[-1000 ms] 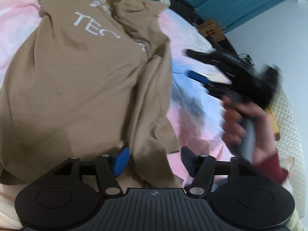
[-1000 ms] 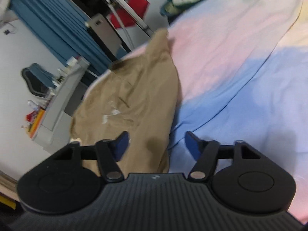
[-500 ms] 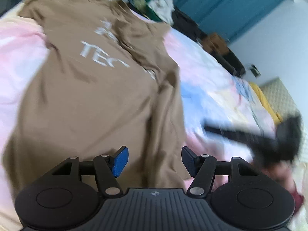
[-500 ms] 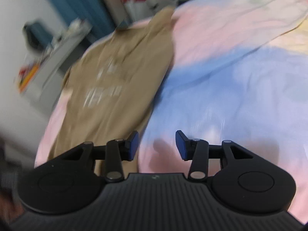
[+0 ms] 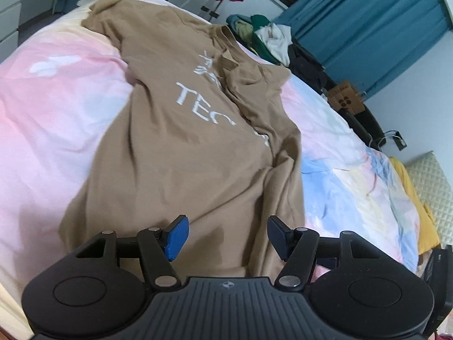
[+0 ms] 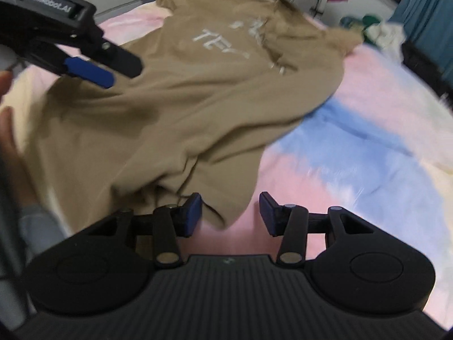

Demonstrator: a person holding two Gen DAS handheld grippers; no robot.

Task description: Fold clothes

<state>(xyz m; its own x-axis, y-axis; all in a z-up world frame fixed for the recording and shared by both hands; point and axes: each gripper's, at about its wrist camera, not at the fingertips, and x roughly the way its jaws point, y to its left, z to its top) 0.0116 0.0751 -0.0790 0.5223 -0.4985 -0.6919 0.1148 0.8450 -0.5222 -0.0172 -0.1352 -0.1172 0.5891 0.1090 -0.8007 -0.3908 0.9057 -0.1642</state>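
Observation:
A tan T-shirt (image 5: 184, 147) with white lettering lies spread on the bed, its right side folded over. It also shows in the right wrist view (image 6: 175, 107). My left gripper (image 5: 225, 236) is open and empty, just above the shirt's bottom hem. My right gripper (image 6: 230, 212) is open and empty, with the shirt's lower right hem corner between its fingers. The left gripper also shows in the right wrist view (image 6: 93, 68), at the upper left over the shirt.
The bed has a pastel pink, blue and yellow sheet (image 5: 56, 107). A pile of clothes (image 5: 263, 36) lies at the far end. Blue curtains (image 5: 368, 25), a cardboard box (image 5: 346, 99) and a yellow cloth (image 5: 416, 204) stand at the right.
The right gripper has swung from beside the shirt round to its lower hem corner. The left gripper has pulled back and its view now takes in the whole shirt. Both stay open.

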